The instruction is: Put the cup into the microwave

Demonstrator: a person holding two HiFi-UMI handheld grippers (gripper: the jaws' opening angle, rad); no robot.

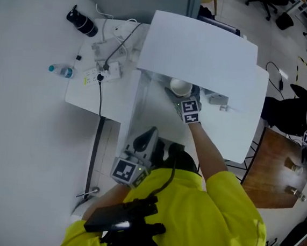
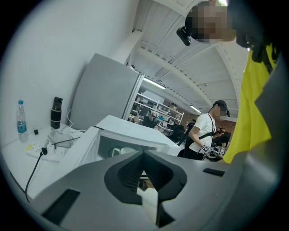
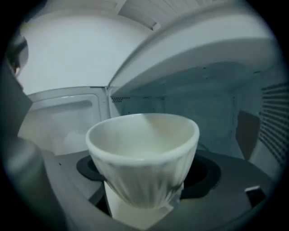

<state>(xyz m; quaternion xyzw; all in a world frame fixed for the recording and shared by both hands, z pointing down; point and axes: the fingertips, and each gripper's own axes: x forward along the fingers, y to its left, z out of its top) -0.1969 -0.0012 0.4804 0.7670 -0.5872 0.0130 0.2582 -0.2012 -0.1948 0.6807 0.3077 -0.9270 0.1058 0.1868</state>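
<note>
right gripper view, one cup (image 3: 142, 155), one microwave (image 3: 205, 101)

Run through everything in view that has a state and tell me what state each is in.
microwave: door open
cup: upright, empty, held at the microwave's opening
right tongs: shut on the cup
left tongs: shut, holding nothing
water bottle: upright, cap on
black flask: upright
power strip: black plug in it
</note>
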